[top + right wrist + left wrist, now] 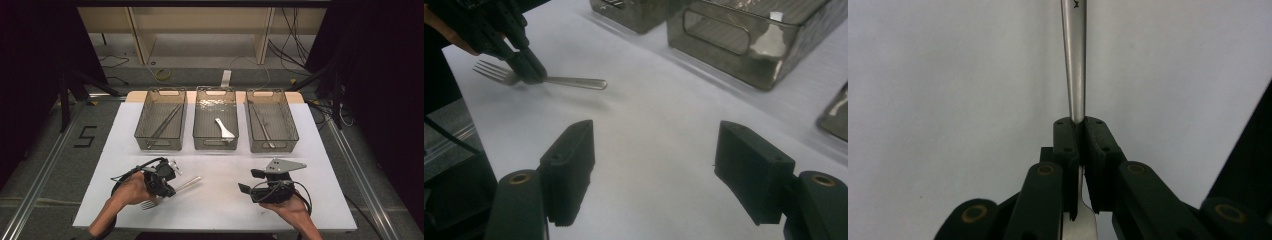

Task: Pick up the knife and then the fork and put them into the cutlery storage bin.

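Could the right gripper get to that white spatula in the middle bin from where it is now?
Probably yes. The right gripper is open and holds nothing, bare table lies between it and the middle bin, and the bin is open-topped with the spatula lying alone. It would have to reach in from above.

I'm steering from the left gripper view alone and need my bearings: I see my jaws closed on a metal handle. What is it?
Observer: A fork; the right gripper view shows its tines sticking out behind the left gripper.
Operator: Is anything ahead of me?
Observer: Three clear bins stand in a row at the far side of the table; the left bin holds long thin utensils.
Operator: And the other two?
Observer: The middle bin holds a pale spatula; the right bin holds one thin metal piece.
Operator: Where's my other gripper?
Observer: The right gripper sits open and empty, low over the table.
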Available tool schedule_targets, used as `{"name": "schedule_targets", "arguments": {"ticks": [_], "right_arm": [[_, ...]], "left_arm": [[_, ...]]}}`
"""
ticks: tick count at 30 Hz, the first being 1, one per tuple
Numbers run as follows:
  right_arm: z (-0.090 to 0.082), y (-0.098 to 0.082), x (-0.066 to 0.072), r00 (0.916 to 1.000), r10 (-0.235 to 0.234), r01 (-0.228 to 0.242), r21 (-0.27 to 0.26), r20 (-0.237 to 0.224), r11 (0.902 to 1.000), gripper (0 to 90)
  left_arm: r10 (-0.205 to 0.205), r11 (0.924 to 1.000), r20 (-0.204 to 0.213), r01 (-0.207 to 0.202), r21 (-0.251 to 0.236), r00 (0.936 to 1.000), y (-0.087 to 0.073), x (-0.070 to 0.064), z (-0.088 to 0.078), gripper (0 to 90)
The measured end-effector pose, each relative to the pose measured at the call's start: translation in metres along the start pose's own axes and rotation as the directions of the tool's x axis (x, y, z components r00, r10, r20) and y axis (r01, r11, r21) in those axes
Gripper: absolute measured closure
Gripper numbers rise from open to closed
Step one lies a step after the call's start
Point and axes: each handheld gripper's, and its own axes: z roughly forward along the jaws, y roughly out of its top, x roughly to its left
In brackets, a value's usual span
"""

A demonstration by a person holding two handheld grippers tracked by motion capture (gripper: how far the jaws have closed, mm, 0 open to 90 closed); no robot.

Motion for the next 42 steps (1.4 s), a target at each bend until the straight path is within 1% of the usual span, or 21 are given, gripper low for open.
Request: {"name": "schedule_targets", "arguments": {"ticks": [1, 2, 5, 6, 11, 13, 15, 19, 22, 27, 29, 32, 33, 34, 35, 36, 37, 38, 39, 40, 42], "right_arm": [[0.001, 0.001, 0.002, 0.9999, -0.010, 0.010, -0.001, -0.009, 1.0000, 32.9], [0.002, 0.002, 0.004, 0.9998, -0.016, 0.016, -0.005, -0.011, 0.9999, 32.9], [0.006, 0.004, 0.014, 0.9977, -0.061, 0.061, 0.006, -0.030, 0.9981, 32.9], [0.008, 0.005, 0.018, 0.9960, -0.080, 0.080, 0.010, -0.039, 0.9967, 32.9], [0.017, 0.007, 0.037, 0.9851, -0.158, 0.160, 0.027, -0.067, 0.9867, 32.7], [0.022, 0.007, 0.045, 0.9769, -0.201, 0.204, 0.037, -0.071, 0.9782, 32.6], [0.025, 0.007, 0.050, 0.9712, -0.227, 0.230, 0.047, -0.074, 0.9720, 32.6], [0.033, 0.007, 0.059, 0.9524, -0.286, 0.294, 0.070, -0.105, 0.9532, 32.5], [0.039, 0.007, 0.065, 0.9384, -0.327, 0.337, 0.086, -0.111, 0.9375, 32.5], [0.045, 0.006, 0.074, 0.9245, -0.362, 0.375, 0.108, -0.118, 0.9208, 33.4], [0.048, 0.005, 0.077, 0.9211, -0.372, 0.384, 0.114, -0.117, 0.9163, 33.8], [0.053, 0.003, 0.081, 0.9111, -0.396, 0.409, 0.132, -0.113, 0.9029, 34.6], [0.055, 0.003, 0.082, 0.9057, -0.409, 0.422, 0.139, -0.112, 0.8959, 35.2], [0.056, 0.002, 0.084, 0.9050, -0.410, 0.424, 0.156, -0.114, 0.8922, 35.9], [0.057, 0.002, 0.085, 0.8977, -0.425, 0.439, 0.149, -0.116, 0.8862, 36.4], [0.058, 0.002, 0.087, 0.8987, -0.422, 0.437, 0.158, -0.118, 0.8854, 36.9], [0.060, 0.002, 0.088, 0.8895, -0.442, 0.456, 0.154, -0.117, 0.8769, 37.1], [0.062, 0.001, 0.089, 0.8848, -0.453, 0.465, 0.155, -0.109, 0.8716, 37.5], [0.064, 0.001, 0.090, 0.8814, -0.459, 0.472, 0.158, -0.111, 0.8675, 38.3], [0.065, 0.000, 0.091, 0.8813, -0.459, 0.472, 0.165, -0.110, 0.8659, 38.8], [0.067, 0.000, 0.093, 0.8721, -0.479, 0.489, 0.159, -0.100, 0.8574, 40.0]], "left_arm": [[0.003, 1.0000, 0.008, -0.003, 0.000, 1.0000, 0.001, -0.001, -0.001, 84.4], [0.018, 0.9998, 0.007, -0.018, -0.003, 0.9998, 0.002, -0.005, -0.003, 84.4], [0.034, 0.9994, 0.020, -0.034, -0.001, 0.9992, 0.006, -0.012, -0.004, 84.4], [0.044, 0.9990, 0.031, -0.044, 0.000, 0.9986, 0.007, -0.014, -0.004, 84.4], [0.048, 0.9988, 0.074, -0.048, 0.002, 0.9961, 0.011, -0.020, -0.001, 84.4], [0.048, 0.9988, 0.092, -0.048, 0.006, 0.9946, 0.012, -0.023, -0.001, 84.4], [0.057, 0.9983, 0.104, -0.058, 0.006, 0.9929, 0.014, -0.025, -0.001, 84.3], [0.065, 0.9977, 0.113, -0.067, 0.013, 0.9914, 0.019, -0.032, -0.001, 84.3], [0.071, 0.9970, 0.125, -0.074, 0.020, 0.9896, 0.023, -0.035, 0.000, 84.3], [0.077, 0.9965, 0.140, -0.081, 0.021, 0.9871, 0.029, -0.040, 0.004, 84.3], [0.084, 0.9956, 0.151, -0.089, 0.027, 0.9850, 0.032, -0.041, 0.004, 84.3], [0.094, 0.9945, 0.149, -0.100, 0.032, 0.9843, 0.036, -0.043, 0.004, 84.3], [0.102, 0.9935, 0.151, -0.108, 0.035, 0.9833, 0.037, -0.044, 0.003, 84.3], [0.098, 0.9941, 0.153, -0.104, 0.032, 0.9834, 0.038, -0.046, 0.003, 84.3], [0.115, 0.9917, 0.149, -0.122, 0.040, 0.9821, 0.039, -0.046, 0.002, 84.3], [0.112, 0.9922, 0.150, -0.119, 0.037, 0.9824, 0.041, -0.048, 0.002, 84.3], [0.125, 0.9901, 0.149, -0.133, 0.046, 0.9810, 0.042, -0.048, 0.001, 84.3], [0.133, 0.9885, 0.146, -0.142, 0.052, 0.9803, 0.043, -0.049, 0.001, 84.3], [0.136, 0.9878, 0.150, -0.145, 0.055, 0.9793, 0.044, -0.050, 0.001, 84.3], [0.132, 0.9887, 0.152, -0.141, 0.051, 0.9797, 0.044, -0.051, 0.001, 84.3], [0.142, 0.9867, 0.157, -0.153, 0.057, 0.9773, 0.046, -0.051, 0.001, 84.3]]}}
